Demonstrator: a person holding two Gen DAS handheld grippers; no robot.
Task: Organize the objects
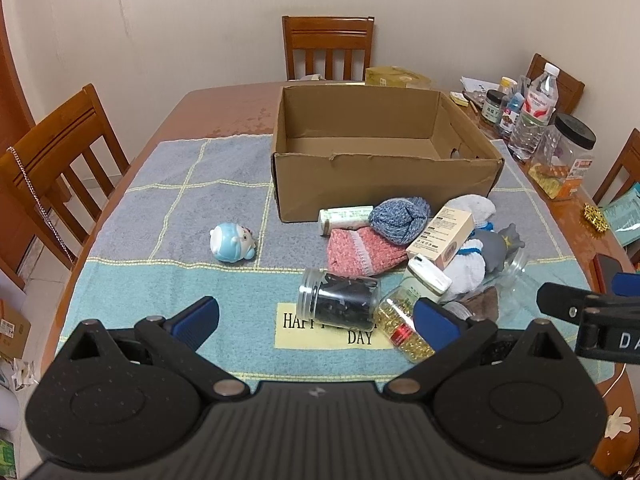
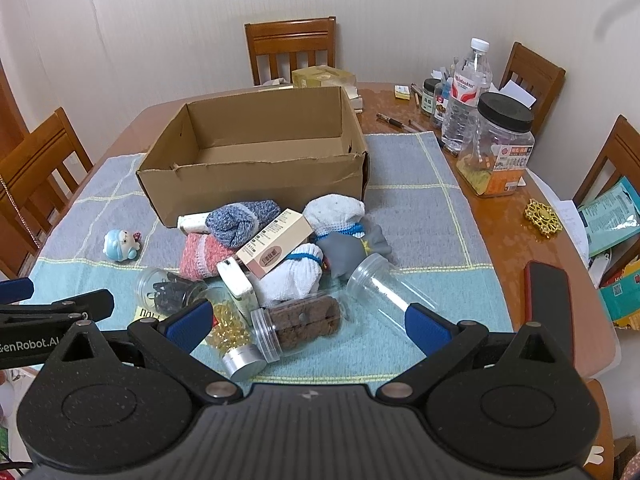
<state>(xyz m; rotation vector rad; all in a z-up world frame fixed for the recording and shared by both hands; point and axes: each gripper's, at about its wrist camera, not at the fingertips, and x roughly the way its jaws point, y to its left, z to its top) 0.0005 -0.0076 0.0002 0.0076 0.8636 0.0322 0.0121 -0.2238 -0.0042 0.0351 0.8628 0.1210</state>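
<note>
An empty cardboard box point(image 1: 384, 184) point(image 2: 256, 196) stands on a blue checked towel point(image 1: 168, 216). In front of it lies a heap: blue sock point(image 1: 400, 216), pink sock point(image 1: 356, 252), white socks point(image 2: 336, 208), a beige carton point(image 2: 276, 248), a grey toy point(image 2: 352, 248), a dark-filled jar point(image 1: 344, 300), a jar of yellow capsules point(image 1: 404, 328), a brown-filled jar point(image 2: 300, 328) and a clear empty jar point(image 2: 384, 288). A blue-white figurine point(image 1: 234, 242) lies apart on the left. My left gripper point(image 1: 316, 320) and right gripper point(image 2: 308, 324) are open and empty, hovering near the heap's front.
Wooden chairs point(image 1: 328, 46) surround the table. Along the right edge stand a water bottle point(image 2: 468, 96), a black-lidded jar point(image 2: 500, 148), small jars, pens, a gold ornament point(image 2: 544, 218) and packets. A tissue box point(image 2: 324, 76) sits behind the cardboard box.
</note>
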